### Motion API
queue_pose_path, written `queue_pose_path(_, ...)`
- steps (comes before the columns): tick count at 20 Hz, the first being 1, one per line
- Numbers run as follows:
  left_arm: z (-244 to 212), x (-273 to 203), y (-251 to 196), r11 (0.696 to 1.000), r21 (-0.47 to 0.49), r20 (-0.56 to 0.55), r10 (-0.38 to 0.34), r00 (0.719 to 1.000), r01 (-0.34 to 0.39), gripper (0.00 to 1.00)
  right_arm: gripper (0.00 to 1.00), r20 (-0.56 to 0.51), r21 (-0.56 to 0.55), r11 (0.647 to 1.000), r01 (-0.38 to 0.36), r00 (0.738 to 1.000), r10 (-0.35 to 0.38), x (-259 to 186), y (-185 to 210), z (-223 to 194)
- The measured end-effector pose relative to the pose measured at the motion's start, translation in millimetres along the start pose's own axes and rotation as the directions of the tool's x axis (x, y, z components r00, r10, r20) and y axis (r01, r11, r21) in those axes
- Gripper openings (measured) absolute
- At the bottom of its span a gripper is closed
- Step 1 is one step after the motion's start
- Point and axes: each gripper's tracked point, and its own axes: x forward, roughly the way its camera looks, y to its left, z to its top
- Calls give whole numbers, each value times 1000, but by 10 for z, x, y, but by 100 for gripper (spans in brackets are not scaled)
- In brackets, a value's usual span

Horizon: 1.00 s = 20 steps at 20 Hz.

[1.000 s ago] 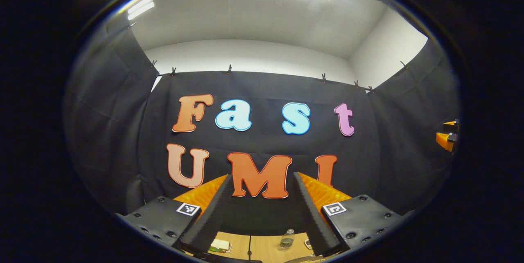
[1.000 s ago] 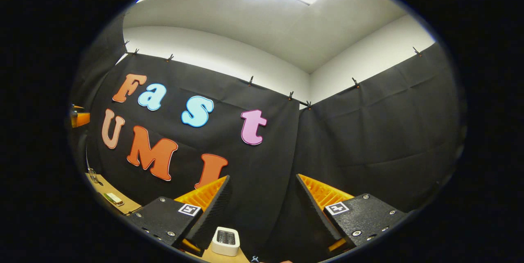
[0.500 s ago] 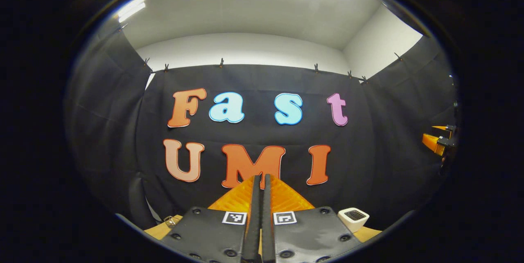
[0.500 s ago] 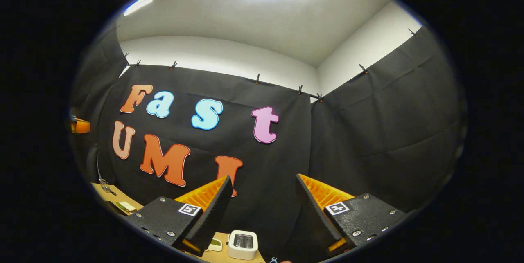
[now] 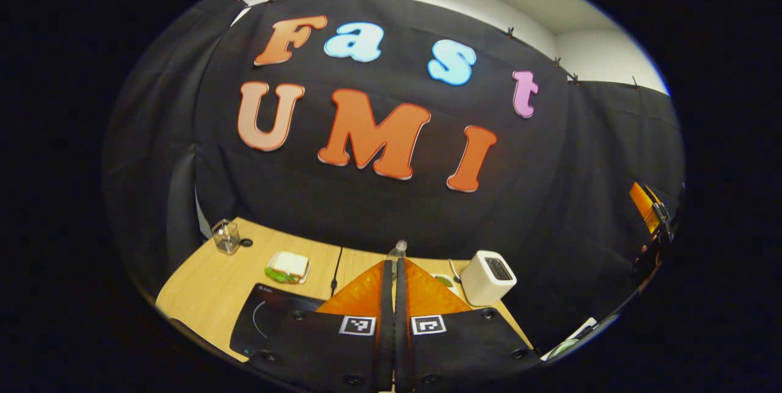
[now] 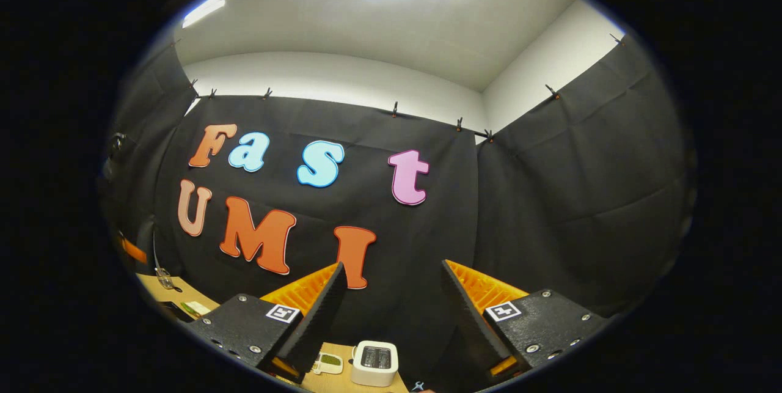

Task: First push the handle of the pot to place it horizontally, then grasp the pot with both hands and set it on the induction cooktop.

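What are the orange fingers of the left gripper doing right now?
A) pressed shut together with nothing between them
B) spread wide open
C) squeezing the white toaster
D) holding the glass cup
A: in the left gripper view, the left gripper has its two fingers closed flat against each other, holding nothing.

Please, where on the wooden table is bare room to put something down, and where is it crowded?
Bare wood lies on the table between the glass, the sandwich plate and the black cooktop. It is more crowded behind the shut left gripper, with the bottle and white toaster.
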Motion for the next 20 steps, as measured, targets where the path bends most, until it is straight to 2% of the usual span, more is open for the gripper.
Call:
queue_pose_path(1, -240, 69, 6, 1000, -3, -76, 2, 997, -2, 7, 95, -9, 3, 1000, -4, 1000, 4, 7, 16, -35)
queue_pose_path(3, -765, 225, -20, 1000, -18, -227, -13, 974, 9, 8, 95, -26, 10, 1000, -9, 1000, 9, 21, 26, -93)
queue_pose_path(5, -1238, 316, -24, 1000, -20, -354, -11, 935, 4, 10, 95, -39, 14, 1000, -12, 999, 12, 28, 21, -138)
queue_pose_path(6, -1492, 349, -72, 1000, -14, -405, -5, 914, -1, 8, 95, -44, 16, 1000, -12, 999, 13, 25, 13, -160)
queue_pose_path(7, -1697, 377, -87, 1000, -10, -447, 0, 895, -5, 10, 95, -49, 17, 1000, -13, 999, 14, 19, 9, -178)
queue_pose_path(9, -2039, 369, -104, 1000, -17, -525, 2, 851, -14, 8, 95, -56, 19, 1000, -10, 998, 11, 19, -3, -204)
queue_pose_path(10, -2175, 363, -141, 1000, -27, -563, -5, 826, -13, 8, 95, -59, 21, 1000, -8, 998, 9, 22, -8, -213)
queue_pose_path(15, -3016, 185, -141, 999, -39, -761, -26, 648, -5, 8, 95, -73, 37, 999, -6, 997, 9, 17, -35, -241)
queue_pose_path(18, -3401, 116, -177, 998, -61, -829, -40, 558, -20, 8, 95, -76, 39, 999, -3, 997, 6, 18, -41, -240)
queue_pose_path(20, -3560, 100, -198, 994, -105, -858, -76, 508, -28, 8, 95, -83, 36, 999, -1, 997, 4, 2, -46, -265)
